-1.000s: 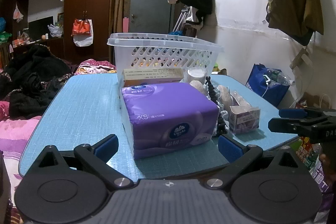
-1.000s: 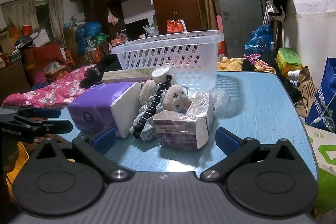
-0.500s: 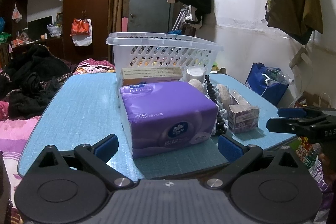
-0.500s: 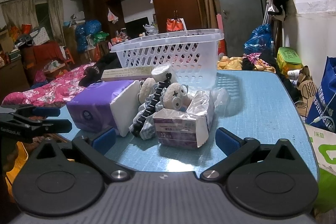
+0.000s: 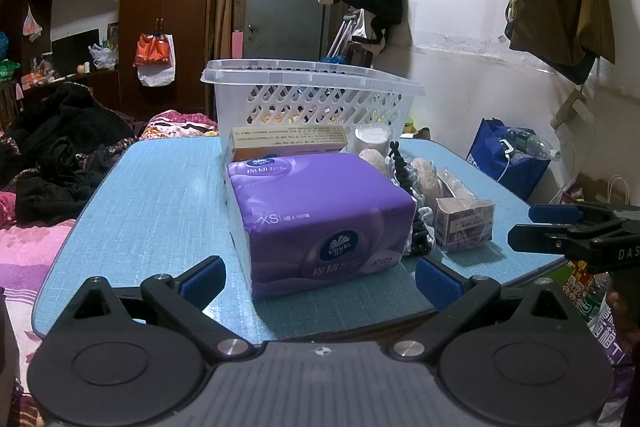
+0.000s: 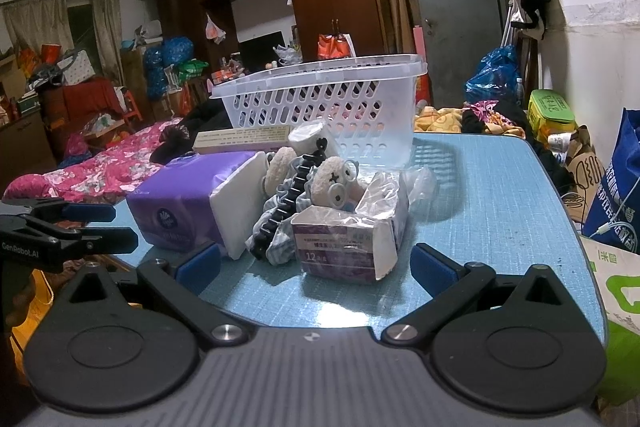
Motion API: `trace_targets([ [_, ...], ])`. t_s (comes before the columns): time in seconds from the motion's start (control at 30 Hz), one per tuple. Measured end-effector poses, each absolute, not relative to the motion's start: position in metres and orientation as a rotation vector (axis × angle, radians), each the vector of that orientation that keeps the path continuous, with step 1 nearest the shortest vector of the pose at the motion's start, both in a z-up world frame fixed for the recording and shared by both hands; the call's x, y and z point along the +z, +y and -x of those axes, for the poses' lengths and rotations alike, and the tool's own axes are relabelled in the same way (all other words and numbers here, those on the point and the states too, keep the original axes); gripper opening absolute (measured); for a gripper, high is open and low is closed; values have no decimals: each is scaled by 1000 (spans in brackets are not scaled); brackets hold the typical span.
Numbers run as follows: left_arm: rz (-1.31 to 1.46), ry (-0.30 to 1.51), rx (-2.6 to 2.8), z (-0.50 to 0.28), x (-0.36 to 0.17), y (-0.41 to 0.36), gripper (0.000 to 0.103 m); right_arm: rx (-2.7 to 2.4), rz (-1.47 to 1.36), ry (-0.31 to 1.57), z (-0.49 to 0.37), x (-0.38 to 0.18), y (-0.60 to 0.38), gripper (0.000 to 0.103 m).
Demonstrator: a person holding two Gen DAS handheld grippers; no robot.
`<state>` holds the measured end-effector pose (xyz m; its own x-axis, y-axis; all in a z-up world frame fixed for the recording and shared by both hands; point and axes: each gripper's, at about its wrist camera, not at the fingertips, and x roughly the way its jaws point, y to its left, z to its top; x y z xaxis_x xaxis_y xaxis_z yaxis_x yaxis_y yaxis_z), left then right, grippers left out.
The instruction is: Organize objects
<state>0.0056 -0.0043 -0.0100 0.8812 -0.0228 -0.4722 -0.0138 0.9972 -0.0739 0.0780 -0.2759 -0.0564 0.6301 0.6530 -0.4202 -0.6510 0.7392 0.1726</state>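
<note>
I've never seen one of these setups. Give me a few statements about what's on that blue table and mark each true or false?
1. The purple tissue pack lies on the blue table. True.
2. The white basket is tipped on its side. False: it stands upright behind the clutter.
3. The left claw grips the tissue pack. False: it is open and holds nothing.
4. The right claw is open. True.
5. A small teddy bear sits among the things. True.

One white perforated plastic basket (image 5: 312, 95) stands on one blue table (image 5: 160, 195). Before it lie one purple tissue pack (image 5: 320, 219), one long beige box (image 5: 288, 139), one small wrapped purple packet (image 6: 344, 243), one plush bear (image 6: 334, 181).
</note>
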Motion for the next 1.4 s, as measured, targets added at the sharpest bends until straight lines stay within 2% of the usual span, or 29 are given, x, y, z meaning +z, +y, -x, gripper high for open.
trace_targets([
  [1.17,76,501,1,-8,-13,-3,102,752,4,488,-79,-57,-276,103],
  [1.4,80,476,15,-6,-12,-2,102,735,29,395,-71,-58,-274,103],
])
